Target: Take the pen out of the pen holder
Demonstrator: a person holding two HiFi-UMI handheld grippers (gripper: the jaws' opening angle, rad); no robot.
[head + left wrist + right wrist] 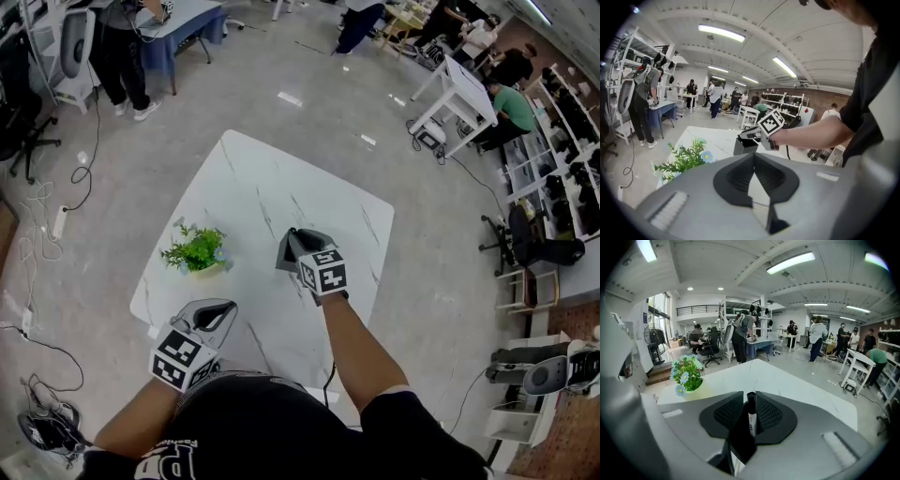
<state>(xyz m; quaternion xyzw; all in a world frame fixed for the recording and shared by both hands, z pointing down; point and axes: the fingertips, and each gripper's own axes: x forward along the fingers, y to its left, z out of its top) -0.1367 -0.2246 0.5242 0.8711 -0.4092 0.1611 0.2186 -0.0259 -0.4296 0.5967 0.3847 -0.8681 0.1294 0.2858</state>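
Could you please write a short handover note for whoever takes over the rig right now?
Left gripper: shut, empty, low by the near edge of the table.
Right gripper: shut on the pen, right over the pen holder mid-table.
Done: pen gripped.
Left: lift it straight up and clear; its lower end appears to be inside the holder. The potted plant stands apart to the left.

- Head view looks steeply down on the bench [272,187].
- Left gripper view, low, faces across it toward the right claw [744,137].
- Right gripper view faces across it; all three share the plant [686,373].
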